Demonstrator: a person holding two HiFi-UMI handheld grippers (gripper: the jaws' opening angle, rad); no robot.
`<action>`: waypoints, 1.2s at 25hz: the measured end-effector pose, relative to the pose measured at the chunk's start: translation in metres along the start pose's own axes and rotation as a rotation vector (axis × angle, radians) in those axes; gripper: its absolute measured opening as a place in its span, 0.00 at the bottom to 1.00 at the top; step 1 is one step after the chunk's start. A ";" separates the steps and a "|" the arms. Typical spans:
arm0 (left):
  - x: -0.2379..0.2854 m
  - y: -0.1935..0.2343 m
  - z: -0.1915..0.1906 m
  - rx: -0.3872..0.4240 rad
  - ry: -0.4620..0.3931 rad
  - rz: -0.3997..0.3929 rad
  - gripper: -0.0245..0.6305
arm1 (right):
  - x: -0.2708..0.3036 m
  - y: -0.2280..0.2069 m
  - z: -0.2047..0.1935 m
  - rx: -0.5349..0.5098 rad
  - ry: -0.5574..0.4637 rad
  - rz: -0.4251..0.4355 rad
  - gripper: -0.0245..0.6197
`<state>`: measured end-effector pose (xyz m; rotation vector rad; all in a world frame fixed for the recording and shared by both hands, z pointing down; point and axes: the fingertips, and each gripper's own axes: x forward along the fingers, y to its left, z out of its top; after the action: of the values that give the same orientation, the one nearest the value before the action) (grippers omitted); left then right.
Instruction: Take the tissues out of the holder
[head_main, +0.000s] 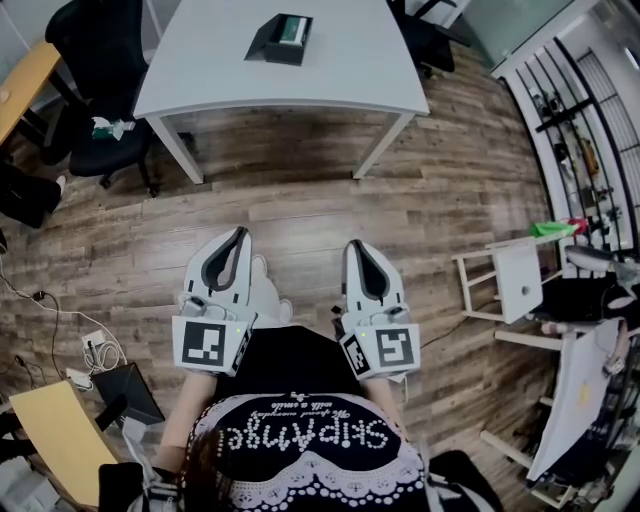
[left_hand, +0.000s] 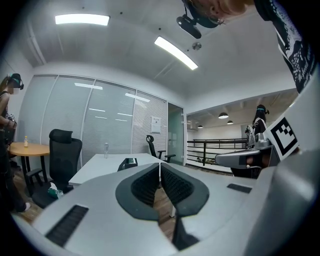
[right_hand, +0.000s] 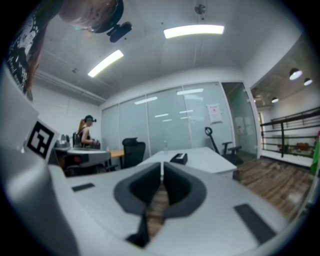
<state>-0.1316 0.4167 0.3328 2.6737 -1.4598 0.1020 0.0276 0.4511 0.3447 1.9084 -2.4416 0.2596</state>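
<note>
Left tool (head_main: 239, 234): we hold it low in the head view, a little left of centre. Its jaws are pressed together with nothing between them (in its own view the ribbed pads meet in one thin seam).
Right tool (head_main: 353, 246): it sits just to the right of the left tool, side by side with it but not touching. Its jaws are also closed on nothing, and its tips point toward the top of the frame.
Tissue holder (head_main: 279, 39): a dark box at the top centre of the head view, standing on the white worktop (head_main: 340, 75) and well apart from both tools. In each gripper view we see it small, just above the closed jaw tips.
Tissues (head_main: 293, 30): a pale strip shows in the holder's open top; it is too small for us to tell more.
Floor (head_main: 300, 195): wood planks fill the stretch between our tools and the worktop.
Chair (head_main: 100, 70): a black office chair at the upper left, beside the worktop's left edge.
</note>
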 end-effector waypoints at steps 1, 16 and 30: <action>0.006 0.004 0.000 -0.003 -0.001 -0.004 0.10 | 0.006 -0.001 0.000 -0.001 0.003 -0.003 0.10; 0.111 0.103 0.031 -0.012 -0.019 -0.037 0.10 | 0.136 -0.012 0.023 0.003 0.049 -0.062 0.10; 0.142 0.140 0.025 -0.012 0.000 -0.095 0.10 | 0.185 -0.005 0.018 0.039 0.065 -0.085 0.10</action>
<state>-0.1727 0.2196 0.3300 2.7274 -1.3261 0.0859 -0.0114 0.2694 0.3508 1.9803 -2.3252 0.3634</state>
